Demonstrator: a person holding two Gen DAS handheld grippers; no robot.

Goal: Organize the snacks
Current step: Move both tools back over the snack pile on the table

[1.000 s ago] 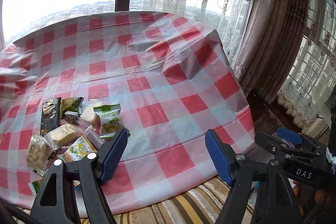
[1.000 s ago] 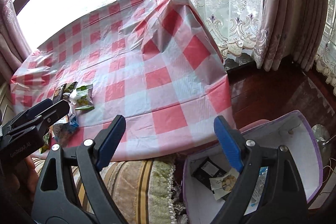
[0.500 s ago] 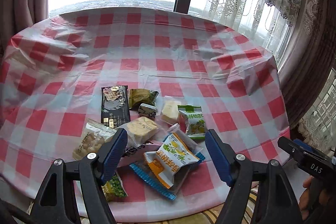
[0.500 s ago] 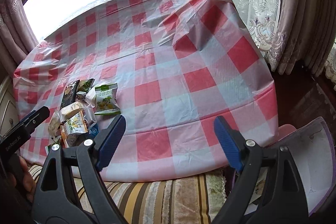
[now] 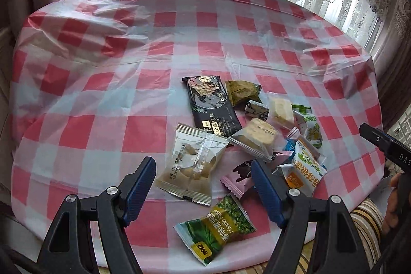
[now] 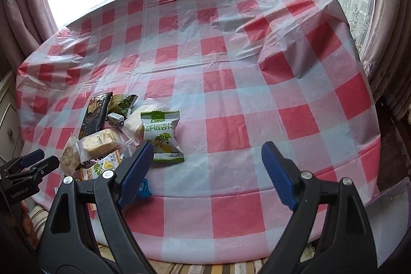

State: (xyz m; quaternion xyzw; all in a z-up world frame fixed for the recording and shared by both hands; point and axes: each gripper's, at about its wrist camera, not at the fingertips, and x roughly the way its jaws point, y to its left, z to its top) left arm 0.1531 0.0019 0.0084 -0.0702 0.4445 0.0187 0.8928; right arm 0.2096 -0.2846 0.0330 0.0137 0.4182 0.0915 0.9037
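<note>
The left gripper [image 5: 203,188] is angled steeply down over the near end of the snack pile [image 5: 246,135], its blue-padded jaws held wide with nothing gripped. A clear biscuit packet [image 5: 194,166] is seen through the gap between them, lying flat on the cloth. The right gripper [image 6: 208,171] is tilted down in the same way to the right of the pile, jaws wide and empty, with only bare checked tablecloth [image 6: 244,84] framed between them; its left pad overlaps the edge of a green-and-white packet [image 6: 161,136] in the view, and contact cannot be judged.

The pile sits near the table's front edge. Left of the pile, beyond it and to its right, the cloth is seen as open and wrinkled, with raised folds toward the far corners. A striped cushion [image 5: 367,220] is seen just below the front edge.

About eleven packets can be counted from the left wrist view: one long black bar [image 5: 210,104], one green garlic pea bag [image 5: 218,230] nearest the edge, one pink packet [image 5: 239,177], two clear-wrapped cakes, and several small ones overlapping, so the exact count is uncertain.
</note>
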